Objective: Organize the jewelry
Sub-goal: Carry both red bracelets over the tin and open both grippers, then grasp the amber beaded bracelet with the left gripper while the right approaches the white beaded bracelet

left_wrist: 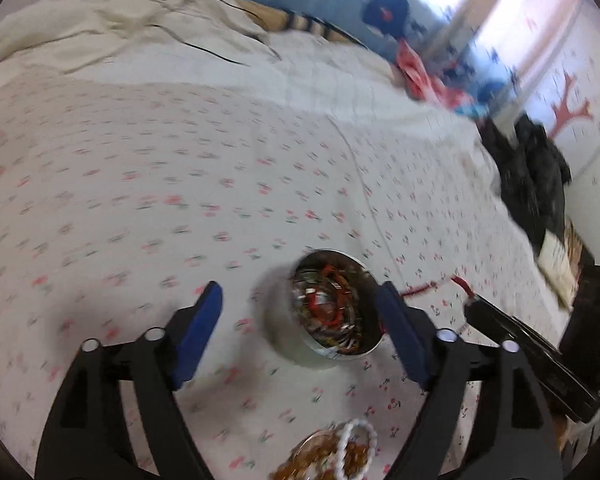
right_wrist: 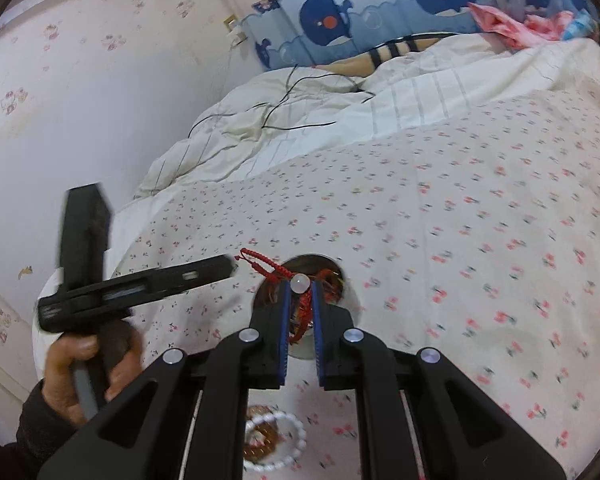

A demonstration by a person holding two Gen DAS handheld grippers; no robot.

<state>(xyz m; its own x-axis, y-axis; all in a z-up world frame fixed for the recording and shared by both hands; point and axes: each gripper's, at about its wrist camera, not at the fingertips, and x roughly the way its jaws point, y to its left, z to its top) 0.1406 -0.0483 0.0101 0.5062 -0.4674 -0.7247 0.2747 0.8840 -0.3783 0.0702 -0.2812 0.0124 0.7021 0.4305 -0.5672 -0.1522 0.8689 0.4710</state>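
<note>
Two grippers over the bed (right_wrist: 460, 200): right gripper (right_wrist: 301, 312) jaws pinching red cord bracelet (right_wrist: 266, 264) above round tin (left_wrist: 332, 304), left gripper (left_wrist: 300, 332) jaws spread, empty. Lower until cord, probably dangling, clears rim, then release.

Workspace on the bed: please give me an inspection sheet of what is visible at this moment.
Surface: bedspread with small red flower print.
Job's things: round metal tin holding jewelry; red cord bracelet; white bead bracelet lying near an amber one.
Clutter: black clothing, pink cloth.
Grippers: left gripper open, empty; right gripper shut on the red cord bracelet, over the tin.
Cables: thin black cable on the cream duvet.
Surroundings: whale-print panel, wall.
</note>
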